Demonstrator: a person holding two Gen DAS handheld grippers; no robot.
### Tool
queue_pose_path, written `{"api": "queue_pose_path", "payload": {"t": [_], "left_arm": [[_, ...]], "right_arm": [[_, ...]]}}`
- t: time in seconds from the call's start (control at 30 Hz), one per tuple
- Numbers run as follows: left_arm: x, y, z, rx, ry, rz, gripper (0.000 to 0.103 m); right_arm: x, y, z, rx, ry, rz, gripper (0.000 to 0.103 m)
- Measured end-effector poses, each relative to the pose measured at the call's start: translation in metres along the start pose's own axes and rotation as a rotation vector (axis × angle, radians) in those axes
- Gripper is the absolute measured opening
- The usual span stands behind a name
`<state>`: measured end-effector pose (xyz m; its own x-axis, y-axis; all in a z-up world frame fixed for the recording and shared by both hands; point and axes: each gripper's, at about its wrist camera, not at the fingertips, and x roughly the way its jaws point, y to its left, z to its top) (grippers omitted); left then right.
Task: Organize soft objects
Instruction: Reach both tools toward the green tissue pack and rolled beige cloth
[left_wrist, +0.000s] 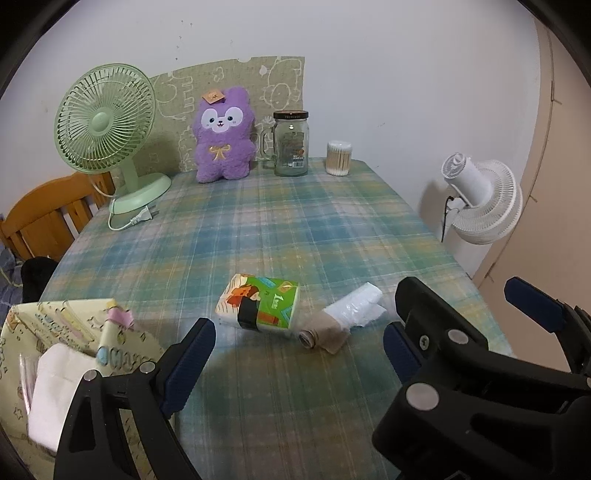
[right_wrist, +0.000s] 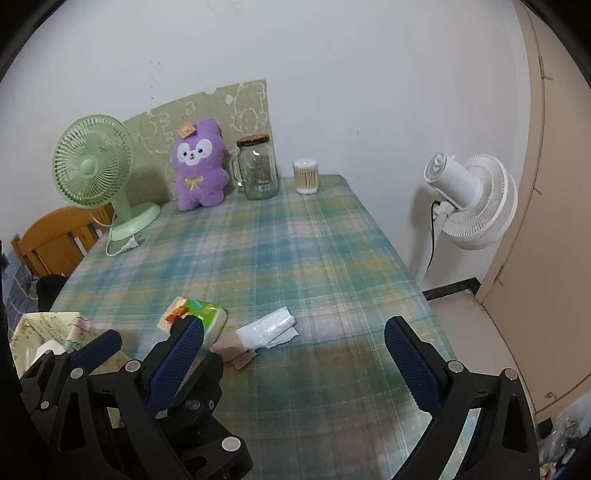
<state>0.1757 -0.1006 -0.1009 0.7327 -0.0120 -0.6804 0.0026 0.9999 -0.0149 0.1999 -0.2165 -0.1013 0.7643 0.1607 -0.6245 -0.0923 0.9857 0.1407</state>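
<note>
A green and orange tissue pack (left_wrist: 260, 306) (right_wrist: 199, 314) lies on the plaid tablecloth (left_wrist: 295, 229). Just right of it lies a beige rolled cloth (left_wrist: 325, 334) (right_wrist: 236, 350) with a white plastic roll (left_wrist: 356, 306) (right_wrist: 266, 328) tucked against it. My left gripper (left_wrist: 295, 354) hovers open and empty just short of the pack and cloth. My right gripper (right_wrist: 295, 362) (left_wrist: 476, 302) is open and empty beside it on the right, near the white roll. A yellow patterned fabric bin (left_wrist: 74, 332) (right_wrist: 44, 325) at the near left holds a white soft item (left_wrist: 55, 387). A purple plush (left_wrist: 223, 136) (right_wrist: 199, 166) stands at the back.
Along the back of the table stand a green desk fan (left_wrist: 107, 122) with its loose plug, a glass jar (left_wrist: 291, 144) and a tub of cotton swabs (left_wrist: 339, 158). A wooden chair (left_wrist: 48, 218) is off the left edge. A white floor fan (left_wrist: 480, 199) stands right of the table.
</note>
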Motion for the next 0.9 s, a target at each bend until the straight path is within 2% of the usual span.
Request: {"api": "queue_pose_path", "payload": {"t": [0.23,0.47,0.9], "left_arm": [[0.027,0.004,0.004,-0.025,0.021,0.04,0.094],[0.05,0.01,0.004,-0.043,0.06,0.055,0.094],[0.077,0.019,0.001,-0.067,0.138,0.113,0.094]], "right_arm": [[0.028,-0.002,0.002,0.007,0.031,-0.006,0.097],[0.051,0.001,0.001,0.007,0.073,0.0,0.091],[0.089,0.008,-0.002,0.008,0.15,0.03,0.091]]}}
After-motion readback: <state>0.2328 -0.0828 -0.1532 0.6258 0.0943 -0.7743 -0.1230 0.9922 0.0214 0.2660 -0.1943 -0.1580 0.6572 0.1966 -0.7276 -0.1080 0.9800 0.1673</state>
